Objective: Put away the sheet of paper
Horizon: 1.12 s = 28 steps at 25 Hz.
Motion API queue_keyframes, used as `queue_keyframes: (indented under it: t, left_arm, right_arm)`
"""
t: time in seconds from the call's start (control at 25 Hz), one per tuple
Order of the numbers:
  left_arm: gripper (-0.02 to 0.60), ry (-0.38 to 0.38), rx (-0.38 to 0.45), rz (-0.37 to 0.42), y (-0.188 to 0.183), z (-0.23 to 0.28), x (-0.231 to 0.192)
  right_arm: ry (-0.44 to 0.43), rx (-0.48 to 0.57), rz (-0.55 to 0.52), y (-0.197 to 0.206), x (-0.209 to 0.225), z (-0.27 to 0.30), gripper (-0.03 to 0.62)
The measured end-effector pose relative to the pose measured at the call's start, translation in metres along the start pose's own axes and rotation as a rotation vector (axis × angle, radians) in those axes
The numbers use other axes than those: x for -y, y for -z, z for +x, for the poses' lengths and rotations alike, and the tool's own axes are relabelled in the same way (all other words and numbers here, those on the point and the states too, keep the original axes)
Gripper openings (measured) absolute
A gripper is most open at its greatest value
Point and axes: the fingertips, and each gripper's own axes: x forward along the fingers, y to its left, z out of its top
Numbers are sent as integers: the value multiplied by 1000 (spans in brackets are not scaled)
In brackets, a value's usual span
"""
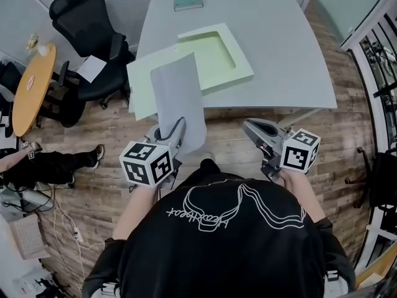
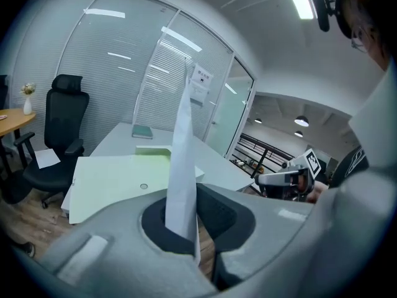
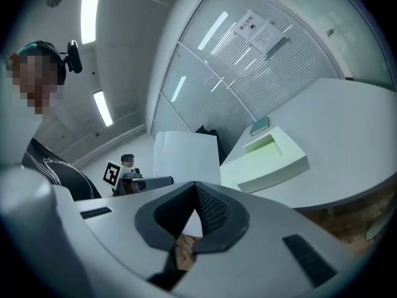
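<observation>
Your left tongs [image 1: 175, 129] pinch the sheet of paper [image 1: 178, 89], its near edge hidden inside; right tongs [image 1: 255, 129] sit closed, empty.

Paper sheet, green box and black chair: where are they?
white paper sheet [image 1: 180, 98], head view, middle of the sheet
pale green open box [image 1: 214, 51], head view, its sunken floor
black office chair [image 1: 84, 18], head view, its backrest

White handwriting-style word on the back of the person's black shirt [image 1: 200, 218], seen upside down, letters not sure to read, paper notice [image 3: 259, 32] on the glass wall [image 3: 298, 67], print too small to read
</observation>
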Motion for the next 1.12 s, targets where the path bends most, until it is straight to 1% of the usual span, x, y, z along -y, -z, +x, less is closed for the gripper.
queue_keyframes:
  t: [0.12,0.32,0.48,0.72,0.96,1.12]
  left_arm:
    - [11,-2,-33,-20,-4,16,-30]
    - [11,10,-67,-58,-17,36,-77]
    - [11,21,-89,-70,-25,53,-105]
    - [11,69,-113,-116,-30,80,-134]
    - [11,127,-127,-139,-38,103,-149]
    - [11,141,-136,-169,-42,117,-160]
  right_arm:
    - [-10,11,56,-15,12,21,9]
    - [33,3,90,-33,34,56,9]
    - [50,-12,101,-39,44,82,9]
    - [85,-14,112,-45,60,104,9]
    - [123,-7,113,-42,73,112,9]
    - [147,5,131,-42,83,112,9]
